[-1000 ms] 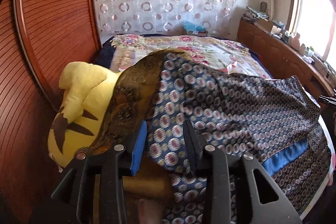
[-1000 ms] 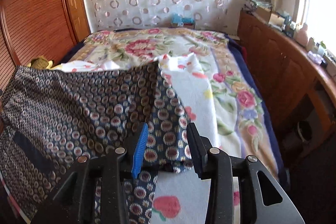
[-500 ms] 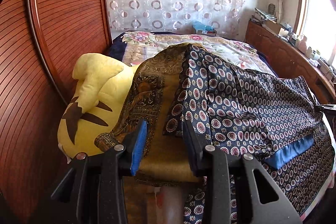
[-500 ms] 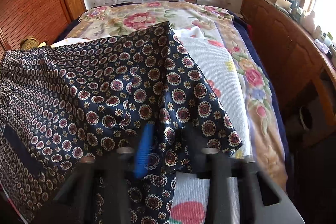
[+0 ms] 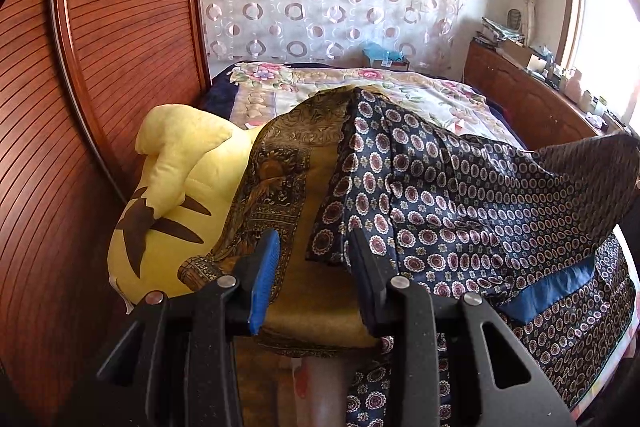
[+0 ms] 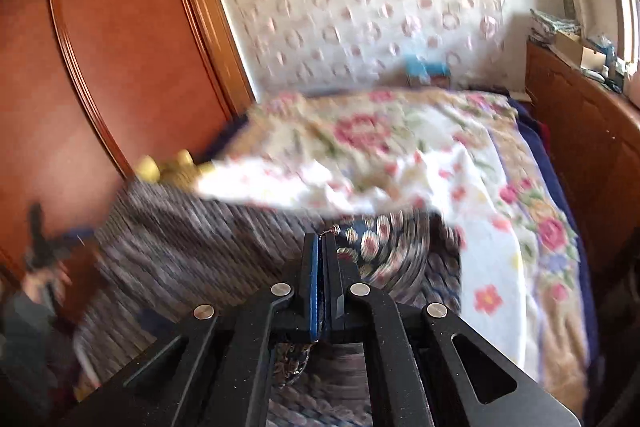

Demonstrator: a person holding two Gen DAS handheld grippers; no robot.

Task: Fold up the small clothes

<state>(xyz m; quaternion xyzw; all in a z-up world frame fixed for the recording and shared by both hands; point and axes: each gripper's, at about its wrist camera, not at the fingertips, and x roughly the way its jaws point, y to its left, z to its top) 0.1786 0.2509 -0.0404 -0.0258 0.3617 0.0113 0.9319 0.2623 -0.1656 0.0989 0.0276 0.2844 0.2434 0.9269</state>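
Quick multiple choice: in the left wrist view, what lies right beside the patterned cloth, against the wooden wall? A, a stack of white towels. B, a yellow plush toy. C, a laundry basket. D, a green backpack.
B: a yellow plush toy with dark brown stripes sits between the wooden wall and the patterned cloth, whose gold-brown edge drapes over it.

Right wrist view motion-blurred, patterned garment [image 6: 248, 251] smeared, yellow plush toy [image 5: 176, 203] half covered by cloth
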